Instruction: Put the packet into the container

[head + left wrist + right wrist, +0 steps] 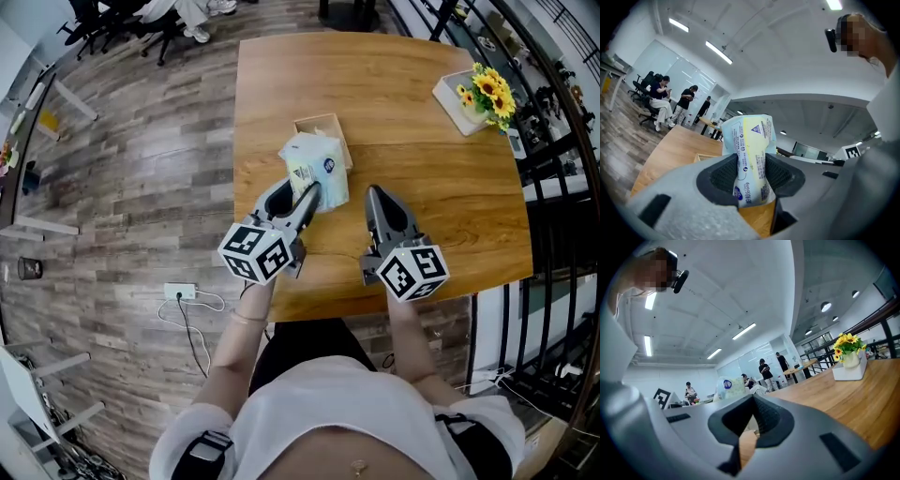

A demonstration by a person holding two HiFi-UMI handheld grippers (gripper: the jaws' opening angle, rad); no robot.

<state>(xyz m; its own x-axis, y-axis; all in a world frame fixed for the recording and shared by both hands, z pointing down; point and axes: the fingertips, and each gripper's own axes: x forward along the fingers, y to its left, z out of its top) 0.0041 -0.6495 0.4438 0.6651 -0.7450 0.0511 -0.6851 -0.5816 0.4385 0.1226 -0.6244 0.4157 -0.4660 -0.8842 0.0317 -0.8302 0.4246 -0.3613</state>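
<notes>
The left gripper [307,194] pinches the pale packet [317,167] by its near end at the near edge of the small wooden container [321,123] on the table [441,187], while the right gripper [374,193], jaws pressed together and empty, is just to its right.

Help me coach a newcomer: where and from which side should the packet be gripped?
Grip the packet by its near end, coming from the person's side, pinching across the flat faces, as the left tool does. It is a thin, soft pouch; held so, its free end points toward the wooden box.
</notes>
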